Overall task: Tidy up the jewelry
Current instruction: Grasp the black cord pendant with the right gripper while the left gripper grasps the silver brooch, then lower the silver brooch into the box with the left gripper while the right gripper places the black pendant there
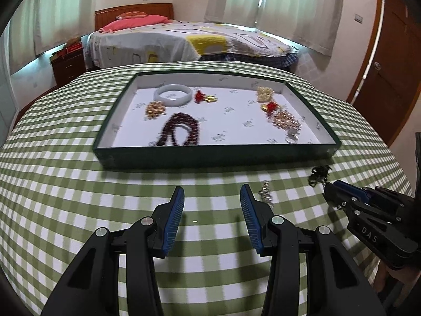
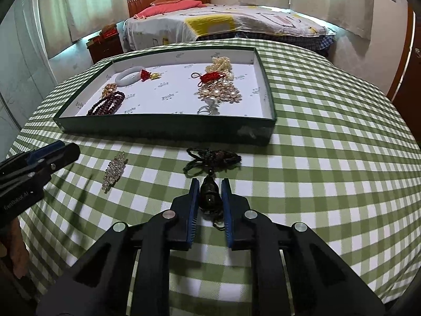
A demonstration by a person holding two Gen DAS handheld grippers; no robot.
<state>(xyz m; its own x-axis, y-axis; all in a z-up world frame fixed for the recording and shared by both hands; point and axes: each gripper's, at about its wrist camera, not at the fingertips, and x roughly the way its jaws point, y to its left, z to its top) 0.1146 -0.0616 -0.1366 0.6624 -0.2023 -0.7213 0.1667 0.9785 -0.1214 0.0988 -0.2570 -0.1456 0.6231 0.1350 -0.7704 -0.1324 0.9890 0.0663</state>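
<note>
Green checked table (image 1: 79, 184). Green tray (image 1: 218, 155) on it holds bangle (image 1: 173, 95), bead strings. Left gripper (image 1: 211, 202) hovers, fingers apart. Right gripper (image 2: 209, 192) clamped on dark pendant (image 2: 209, 193), before tray. Crystal brooch (image 2: 113, 171) lies between grippers.

Both units: black angular plastic linkages with silver round pivot screws. Left claw (image 1: 211, 197) and right claw (image 2: 209, 188) carry blue ribbed pads. White lettering "DAS" on right housing.

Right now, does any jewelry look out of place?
Yes. Two pieces lie on the tablecloth outside the tray: a crystal brooch and a dark pendant with cord, which the right claw grips. The left claw is open.
</note>
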